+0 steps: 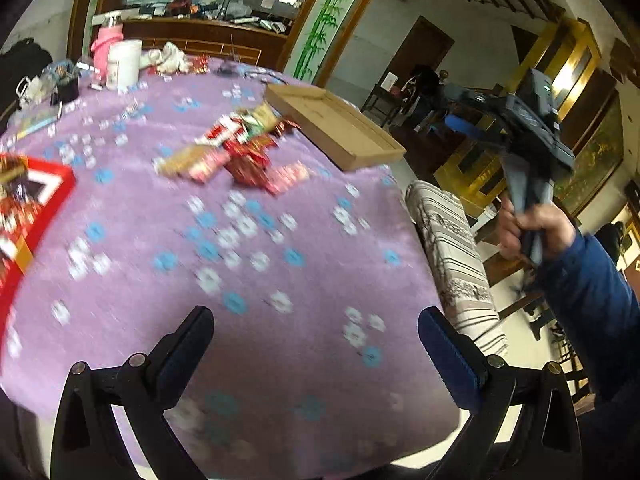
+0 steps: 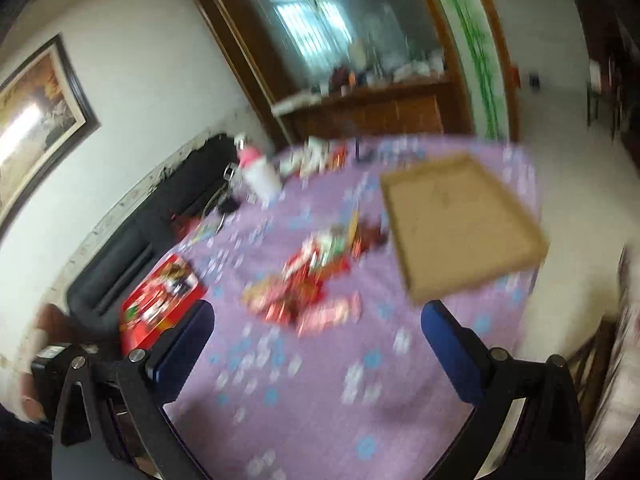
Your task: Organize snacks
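Observation:
A pile of snack packets (image 1: 240, 148) in red, pink and gold wrappers lies in the middle of the purple flowered tablecloth (image 1: 280, 280); it also shows in the right wrist view (image 2: 312, 284). A shallow cardboard tray (image 1: 332, 124) sits to the right of the pile, also seen in the right wrist view (image 2: 460, 224). A red box (image 1: 28, 208) holding snacks lies at the left, also seen in the right wrist view (image 2: 160, 296). My left gripper (image 1: 316, 344) is open and empty above the near table edge. My right gripper (image 2: 318, 336) is open and empty, held up off the table's right side (image 1: 532, 128).
A white jar (image 1: 124, 62), a pink bottle (image 1: 106, 42), cloths and small clutter stand at the table's far edge. A patterned upholstered seat (image 1: 452, 256) is at the table's right. A dark sofa (image 2: 132, 240) runs along the left wall.

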### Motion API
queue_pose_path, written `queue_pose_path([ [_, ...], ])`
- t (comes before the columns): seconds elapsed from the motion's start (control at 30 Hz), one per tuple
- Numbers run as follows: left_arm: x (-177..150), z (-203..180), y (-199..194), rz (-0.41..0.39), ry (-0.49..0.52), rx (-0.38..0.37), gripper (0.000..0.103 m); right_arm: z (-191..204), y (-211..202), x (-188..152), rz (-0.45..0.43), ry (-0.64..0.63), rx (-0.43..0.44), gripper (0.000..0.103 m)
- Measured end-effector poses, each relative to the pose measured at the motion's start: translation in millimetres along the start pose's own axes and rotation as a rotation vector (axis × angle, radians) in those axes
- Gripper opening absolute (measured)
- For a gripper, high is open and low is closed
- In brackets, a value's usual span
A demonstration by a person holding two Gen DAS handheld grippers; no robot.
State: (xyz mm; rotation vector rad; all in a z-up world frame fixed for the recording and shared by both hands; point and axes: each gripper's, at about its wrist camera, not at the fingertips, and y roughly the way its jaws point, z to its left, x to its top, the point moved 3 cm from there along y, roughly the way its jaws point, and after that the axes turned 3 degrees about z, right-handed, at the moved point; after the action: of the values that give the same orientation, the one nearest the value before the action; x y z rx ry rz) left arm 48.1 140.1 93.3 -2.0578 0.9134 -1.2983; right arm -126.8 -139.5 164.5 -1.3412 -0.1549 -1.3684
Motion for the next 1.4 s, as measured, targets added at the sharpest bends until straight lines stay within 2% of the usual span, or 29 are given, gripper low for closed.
queue_pose_path([
  [0.13,18.4,22.6,-2.8,-0.001,0.014,0.063,0.102,-14.3,67.3,36.5,-0.055,-0.096,-0.174,0.103],
  [0.2,25.3,34.8,-1.3,0.024,0.001,0.084,0.102,-20.4,115.4,51.5,-0.06,-0.212,-0.282,0.103],
  [0.33,41.0,54.1,-6.1,0.031,0.021,0.154,0.102,-29.4,196.7,55.2,0.008,-0.427,-0.45,0.103],
  [0.43,54.7,69.2,-8.5,-0.001,-0.006,0.137,0.102,-39.1,223.0,43.1,0.089,-0.474,-0.477,0.103],
  [0.57,76.2,82.5,5.8,0.028,0.022,0.104,0.102,-22.3,225.0,38.1,0.063,-0.569,-0.535,0.103],
  [0.63,89.3,85.8,12.3,0.038,0.078,0.065,0.102,-20.9,237.2,42.4,0.086,-0.587,-0.571,0.103],
  [0.73,102.8,92.0,20.1,0.05,0.125,0.007,0.102,-34.2,257.8,48.2,0.172,-0.46,-0.576,0.103],
  [0.8,108.9,97.5,22.6,0.082,0.158,-0.041,0.102,-30.5,252.0,42.3,0.177,-0.381,-0.609,0.103],
  [0.93,115.6,118.8,11.0,0.105,0.23,-0.089,0.102,2.0,233.6,21.5,0.156,-0.304,-0.612,0.103],
  [1.07,122.6,143.6,6.0,0.115,0.237,-0.094,0.102,49.6,228.9,-9.3,0.201,-0.275,-0.61,0.103],
  [1.17,122.7,154.8,6.2,0.128,0.248,-0.101,0.102,77.7,227.6,-28.0,0.24,-0.187,-0.581,0.103],
  [1.23,121.0,159.3,6.3,0.137,0.247,-0.114,0.102,89.3,219.3,-31.7,0.217,-0.138,-0.582,0.103],
  [1.33,118.6,160.7,7.4,0.153,0.252,-0.114,0.102,92.4,185.5,-22.6,0.129,0.015,-0.561,0.103],
  [1.4,119.0,158.8,6.4,0.152,0.259,-0.116,0.102,104.5,161.3,-12.7,0.08,0.018,-0.574,0.103],
])
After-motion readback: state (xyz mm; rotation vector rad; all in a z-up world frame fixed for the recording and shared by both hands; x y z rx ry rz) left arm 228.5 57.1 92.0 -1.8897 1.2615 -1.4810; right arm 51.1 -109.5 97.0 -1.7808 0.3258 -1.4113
